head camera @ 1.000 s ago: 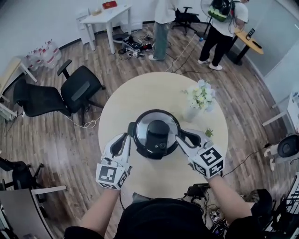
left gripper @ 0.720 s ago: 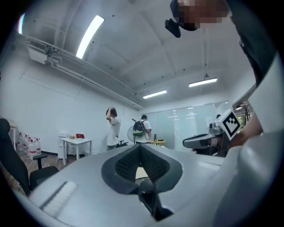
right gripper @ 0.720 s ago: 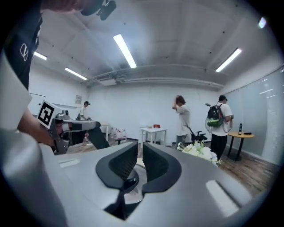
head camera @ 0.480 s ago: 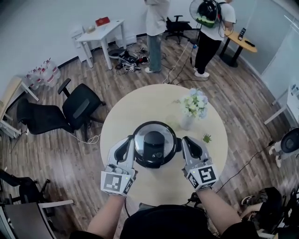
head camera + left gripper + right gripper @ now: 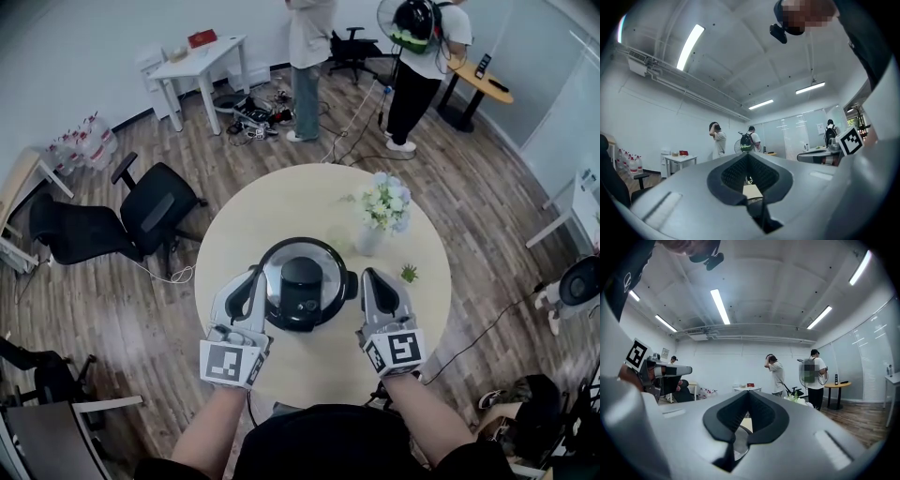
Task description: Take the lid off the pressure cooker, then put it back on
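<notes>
The pressure cooker [image 5: 281, 267], black with a shiny steel lid and a black lid handle [image 5: 302, 284], stands on the round pale table [image 5: 281, 202], lid on. My left gripper [image 5: 251, 278] lies close against the cooker's left side with its jaws shut and nothing between them. My right gripper [image 5: 368, 278] lies along the cooker's right side, also shut and empty. Both point away from me. In the left gripper view the left gripper [image 5: 748, 157] shows closed jaws with the room beyond. The right gripper view gives the same for the right gripper [image 5: 749, 393].
A vase of white flowers [image 5: 380, 211] and a small green plant [image 5: 409, 273] stand on the table right of the cooker. Two black office chairs [image 5: 155, 202] are left of the table. Two people [image 5: 305, 47] stand at the back near a white table [image 5: 192, 56].
The right gripper has swung from pointing slantwise at the cooker's right handle to lying straight along its side. Both grippers have drawn slightly nearer the cooker.
</notes>
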Tool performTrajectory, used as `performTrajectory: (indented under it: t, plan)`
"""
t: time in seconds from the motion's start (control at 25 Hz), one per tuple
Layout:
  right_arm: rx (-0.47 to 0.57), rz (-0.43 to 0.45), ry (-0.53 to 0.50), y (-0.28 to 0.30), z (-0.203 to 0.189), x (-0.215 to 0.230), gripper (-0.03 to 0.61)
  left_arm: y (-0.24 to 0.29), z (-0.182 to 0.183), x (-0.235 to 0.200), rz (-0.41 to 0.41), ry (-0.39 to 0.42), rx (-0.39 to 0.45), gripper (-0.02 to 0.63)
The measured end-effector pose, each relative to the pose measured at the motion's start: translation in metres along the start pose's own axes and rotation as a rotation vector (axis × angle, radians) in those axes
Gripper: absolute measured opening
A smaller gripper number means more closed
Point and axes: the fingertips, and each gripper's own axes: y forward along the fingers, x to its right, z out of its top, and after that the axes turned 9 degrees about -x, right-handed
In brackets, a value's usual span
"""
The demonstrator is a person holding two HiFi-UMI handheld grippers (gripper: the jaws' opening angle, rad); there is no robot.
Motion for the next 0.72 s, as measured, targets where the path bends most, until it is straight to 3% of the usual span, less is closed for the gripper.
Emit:
performTrajectory:
  t: [0.72]
  plan:
    - [-0.016,-0.007,-0.008,-0.001,0.008,0.012,0.006,-0.001,-0.006,-0.004,0.016,-0.023,-0.020,0.000]
